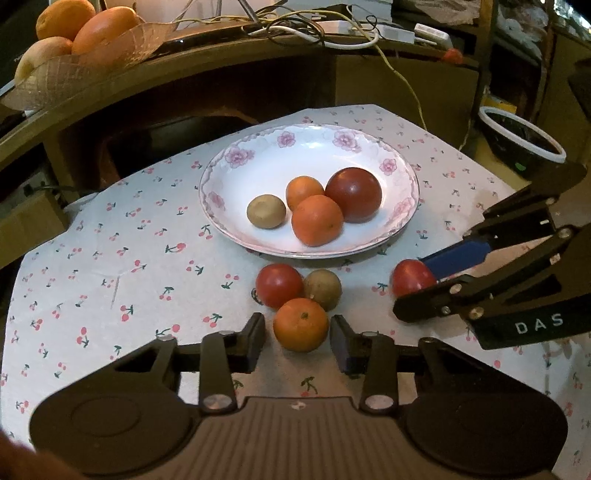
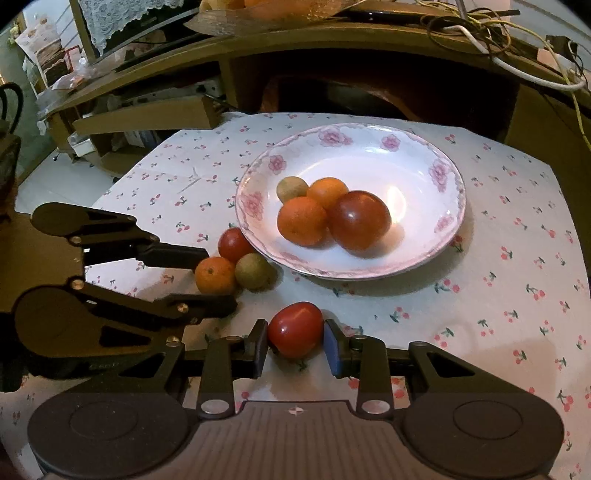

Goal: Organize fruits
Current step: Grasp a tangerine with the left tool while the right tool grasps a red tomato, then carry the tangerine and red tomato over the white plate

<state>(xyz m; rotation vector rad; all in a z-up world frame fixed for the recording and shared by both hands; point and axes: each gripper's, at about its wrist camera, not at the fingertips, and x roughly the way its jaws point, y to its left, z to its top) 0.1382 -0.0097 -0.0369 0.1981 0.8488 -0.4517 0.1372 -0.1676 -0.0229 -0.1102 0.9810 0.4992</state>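
Both claws sit low in their own views, each closed around one fruit; the left gripper (image 1: 297, 341) has a small orange (image 1: 300, 324) between its pads, the left pad meeting the fruit's side and the right pad just at its edge, so the jaws stand narrow on it; the right gripper (image 2: 295, 345) has a red tomato (image 2: 295, 328) clamped between its dark pad and its blue pad, both touching the skin, and in the left view it enters from the right edge with that tomato at its tips.

Largest in the scene is the cherry-print tablecloth (image 1: 110, 258), filling the middle and lower parts of both frames; on it, centre and slightly upper right, rests the white plate (image 1: 258, 147) with a pink flower rim.

On the plate lie four fruits touching in a cluster: a big dark red tomato (image 1: 353, 194) at the right, two oranges (image 1: 317, 220) beside it, and a small brown fruit (image 1: 266, 211), kiwi-like, at the left.

Just below the plate's near rim, on the cloth, a smaller red tomato (image 1: 279, 285) and another brown fruit (image 1: 322, 289) touch the small orange from behind.

Upper left of the left view holds a leaf-shaped basket (image 1: 74, 70) of large oranges on a wooden shelf; tangled cables (image 1: 314, 29) lie along the shelf top.
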